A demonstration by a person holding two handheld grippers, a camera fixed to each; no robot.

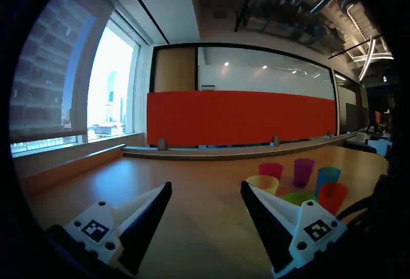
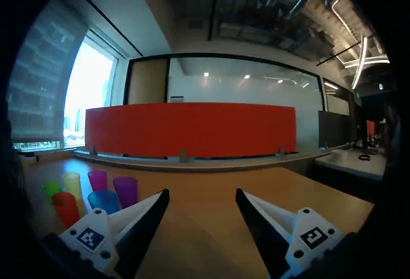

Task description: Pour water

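Assessor: State of both tools?

Inspector: Left gripper [image 1: 205,185]: fingers spread apart, nothing between them. Right gripper [image 2: 201,193]: likewise spread and empty. Both hang low over the wooden surface [image 1: 205,161].

Assessor: Location of the task items?

Inspector: Six coloured plastic cups [image 1: 303,172] stand bunched together on the surface, off to the right of the left gripper. In the right gripper view the same cups [image 2: 125,191] lie to that gripper's left, so the group sits between the two tools. The yellow cup [image 1: 263,181] and green cup [image 1: 299,197] are nearest the left gripper's right-hand finger. Whether any cup holds water I cannot tell.

Assessor: Hazards?

Inspector: In my judgement, the cups are light and closely packed. Fingers closing on one could clip a neighbour and topple it. A filled cup squeezed hard or tilted early would spill onto the surface.
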